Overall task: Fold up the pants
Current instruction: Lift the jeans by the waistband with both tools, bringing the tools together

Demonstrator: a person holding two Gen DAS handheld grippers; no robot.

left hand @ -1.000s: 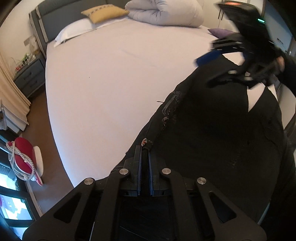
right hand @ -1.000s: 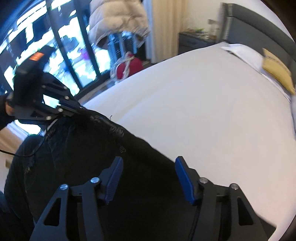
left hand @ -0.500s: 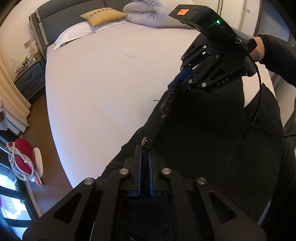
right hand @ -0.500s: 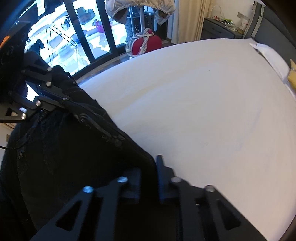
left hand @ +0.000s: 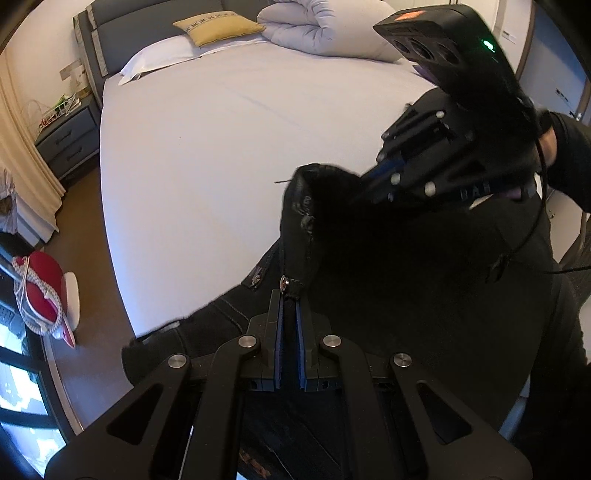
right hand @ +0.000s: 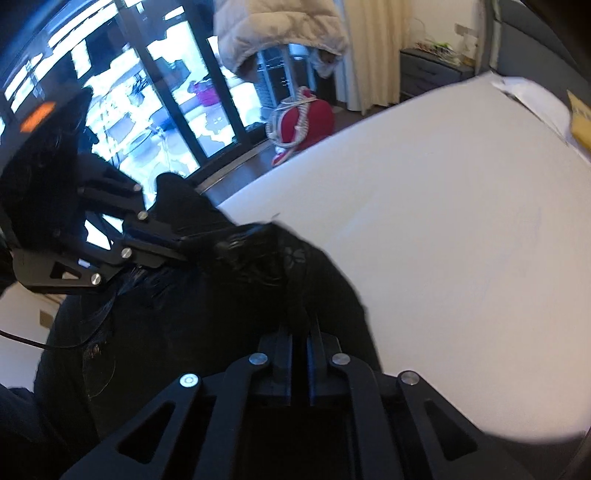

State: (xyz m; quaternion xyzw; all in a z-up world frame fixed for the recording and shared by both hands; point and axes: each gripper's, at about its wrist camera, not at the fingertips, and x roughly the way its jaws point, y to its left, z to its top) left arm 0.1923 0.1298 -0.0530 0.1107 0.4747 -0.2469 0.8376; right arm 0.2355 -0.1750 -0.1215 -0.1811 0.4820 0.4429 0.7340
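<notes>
Black pants (left hand: 388,273) hang over the near edge of a white bed (left hand: 207,147). My left gripper (left hand: 289,295) is shut on the waistband end by the metal button. My right gripper (right hand: 300,332) is shut on the waistband further along; it also shows in the left wrist view (left hand: 365,188), lifted above the bed. The waistband arches up between the two grippers. The pants (right hand: 207,317) fill the lower left of the right wrist view, where the left gripper (right hand: 184,243) shows holding them. The legs hang out of sight.
A white pillow (left hand: 159,59), yellow cushion (left hand: 218,27) and rolled duvet (left hand: 325,29) lie at the headboard. A grey nightstand (left hand: 68,136) stands left of the bed. A red object with rope (left hand: 35,291) sits on the floor by the windows (right hand: 155,110).
My right gripper closed on the waistband and lifted it off the bed, pulling it up and back. The left gripper kept its hold and rose slightly.
</notes>
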